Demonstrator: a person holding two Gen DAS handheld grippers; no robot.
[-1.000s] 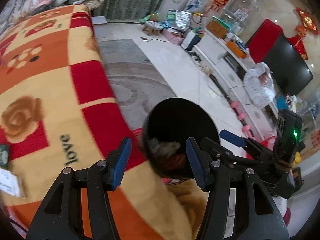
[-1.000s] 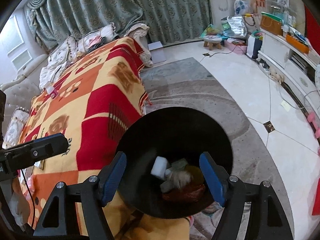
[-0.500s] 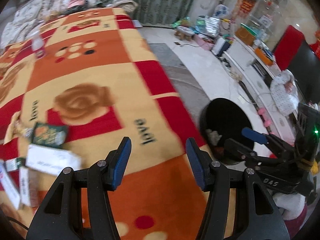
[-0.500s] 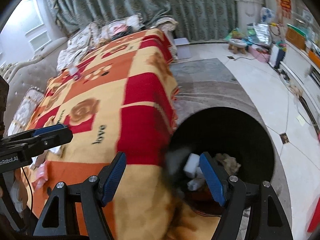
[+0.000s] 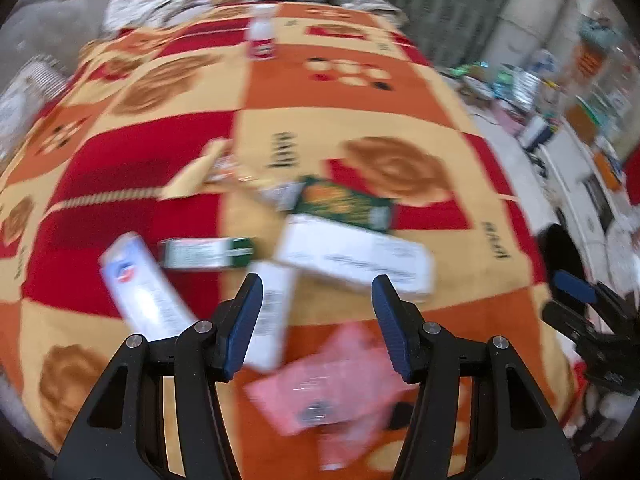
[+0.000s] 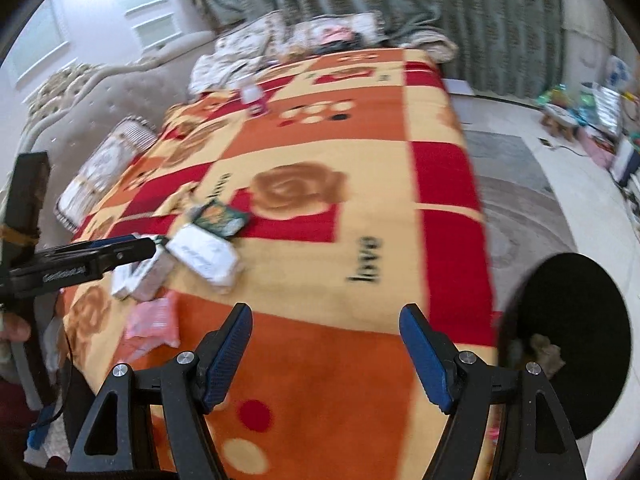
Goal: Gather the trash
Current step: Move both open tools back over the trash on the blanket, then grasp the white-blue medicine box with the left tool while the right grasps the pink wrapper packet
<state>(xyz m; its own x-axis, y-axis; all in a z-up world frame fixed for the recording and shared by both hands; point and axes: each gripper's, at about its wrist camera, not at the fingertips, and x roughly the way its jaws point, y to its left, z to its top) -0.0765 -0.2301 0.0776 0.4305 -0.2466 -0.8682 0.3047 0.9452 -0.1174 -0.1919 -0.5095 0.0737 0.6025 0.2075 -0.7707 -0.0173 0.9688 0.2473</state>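
Several pieces of trash lie on the red and orange blanket (image 5: 360, 112): a white box (image 5: 356, 260), a green packet (image 5: 348, 204), a pink wrapper (image 5: 332, 388), a white tube (image 5: 140, 288) and a green-white box (image 5: 208, 253). My left gripper (image 5: 318, 320) is open and empty just above the pink wrapper and white box. My right gripper (image 6: 326, 356) is open and empty over the blanket's near edge, left of the black bin (image 6: 568, 340), which holds some trash. The white box (image 6: 206, 258) and green packet (image 6: 222, 220) also show in the right wrist view.
A small bottle (image 5: 262, 38) stands far back on the blanket. Pillows and bedding (image 6: 304, 36) lie at the far end. A grey rug (image 6: 520, 200) and tiled floor are to the right, with clutter and a white cabinet (image 5: 576, 168) along the wall.
Both grippers have swung left, away from the black bin and over the blanket. The trash pile has come into view under my left gripper. Both stay open.
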